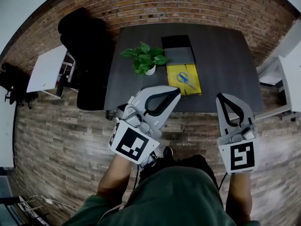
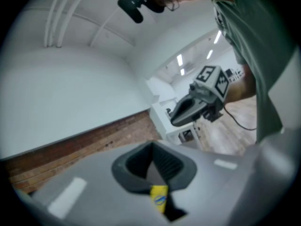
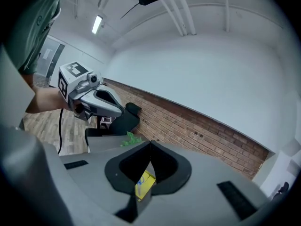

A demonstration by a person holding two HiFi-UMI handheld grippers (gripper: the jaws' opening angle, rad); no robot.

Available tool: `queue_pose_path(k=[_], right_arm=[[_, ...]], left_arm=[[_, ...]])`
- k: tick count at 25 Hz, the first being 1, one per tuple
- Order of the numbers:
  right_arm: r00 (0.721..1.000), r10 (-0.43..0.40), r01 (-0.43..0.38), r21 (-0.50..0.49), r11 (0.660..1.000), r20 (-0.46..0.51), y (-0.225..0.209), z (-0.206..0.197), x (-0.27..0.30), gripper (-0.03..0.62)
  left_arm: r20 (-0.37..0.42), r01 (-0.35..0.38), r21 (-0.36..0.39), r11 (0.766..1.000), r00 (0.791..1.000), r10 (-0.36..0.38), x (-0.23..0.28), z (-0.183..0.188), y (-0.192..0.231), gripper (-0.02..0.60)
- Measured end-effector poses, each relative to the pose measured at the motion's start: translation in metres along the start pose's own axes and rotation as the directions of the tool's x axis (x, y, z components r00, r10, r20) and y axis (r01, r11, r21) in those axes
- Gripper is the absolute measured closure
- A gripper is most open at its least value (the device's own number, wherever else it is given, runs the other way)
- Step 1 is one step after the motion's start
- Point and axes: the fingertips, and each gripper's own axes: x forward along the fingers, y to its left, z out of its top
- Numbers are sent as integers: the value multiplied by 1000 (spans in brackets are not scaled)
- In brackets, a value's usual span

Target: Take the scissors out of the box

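Lying in the open yellow box (image 1: 174, 85) are blue-handled scissors (image 1: 185, 78).

You are holding the left gripper (image 1: 175, 92) and right gripper (image 1: 221, 98) at the near edge of the table (image 1: 225, 55); on it, the scissors (image 1: 186, 78) are lying in the box (image 1: 194, 84), with the plant (image 1: 146, 58) just left.

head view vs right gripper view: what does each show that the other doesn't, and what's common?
Head view only: the whole dark table, the blue-handled scissors plainly lying in the yellow box, and the right gripper from outside, jaws shut.
Right gripper view only: the ceiling light and the white wall.
Both: the left gripper, plant, black chair, brick wall and the yellow box, only a sliver past the jaws in the right gripper view.
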Motion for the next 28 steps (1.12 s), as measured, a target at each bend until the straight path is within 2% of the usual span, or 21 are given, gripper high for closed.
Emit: queue_pose_path(k=[5,16,28], right_arm=[[1000,25,-25,-5,1000,-11,0,5,19,588],[992,122,-121,-15,992,13,-6,-6,79,586],[976,211,-209,30,977,-50,-27,-48,132,586]], left_arm=[[9,-22,-25,999,1000,22,0,-8,15,581],[-67,-64,-55,996,996,60,20,-44,42,581],[-126,-57,-117,992,991,42,74,-83,56,581]])
